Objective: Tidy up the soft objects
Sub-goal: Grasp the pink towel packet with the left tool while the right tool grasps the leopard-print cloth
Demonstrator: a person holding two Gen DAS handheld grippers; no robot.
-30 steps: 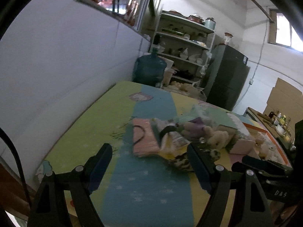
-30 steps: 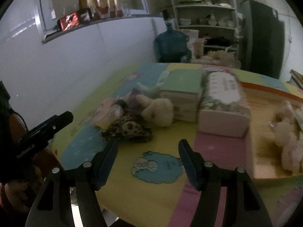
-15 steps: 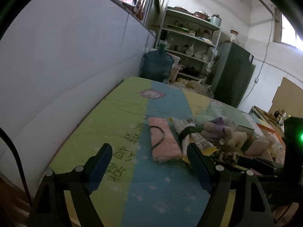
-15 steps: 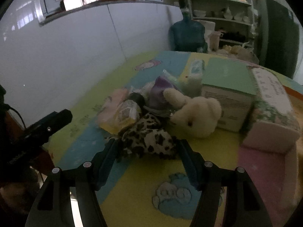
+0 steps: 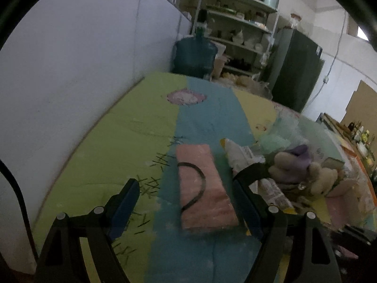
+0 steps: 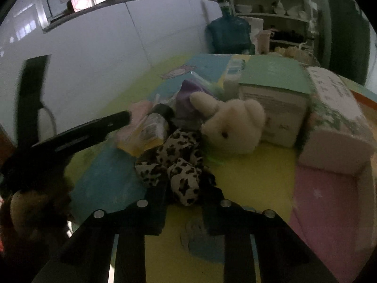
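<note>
Leopard-print soft item (image 6: 179,162) lies crumpled on the yellow stripe of the play mat (image 6: 254,179), at the near side of the cluster of things. Right gripper (image 6: 185,208) has just been closing; its two black fingers (image 6: 155,210) now stand close together with the near end of the spotted fabric pinched between them, pads pressing on it.

Just behind the spotted fabric: a cream plush rabbit (image 6: 232,127) lying on its side, touching it. A purple plush (image 6: 188,96) sits behind the rabbit. Left of these, a yellow-labelled packet (image 6: 146,134); its print is too blurred to read. Behind the rabbit, a green-topped box (image 6: 273,87) with small unreadable print on its face, and beside it on the right a white floral box (image 6: 337,120), writing on top not legible.

Left gripper (image 5: 186,210) hovers low over the blue stripe of the mat, fingers (image 5: 124,202) spread wide and gripping nothing. A pink cloth (image 5: 202,188) with a black band (image 5: 195,186) lying on it sits between them, not touched as far as can be seen. Dark characters printed on the green stripe beside it cannot be read.

Beyond the mat's far edge: a blue water jug (image 5: 195,54), shelves (image 5: 238,21), a dark fridge (image 5: 294,68).
</note>
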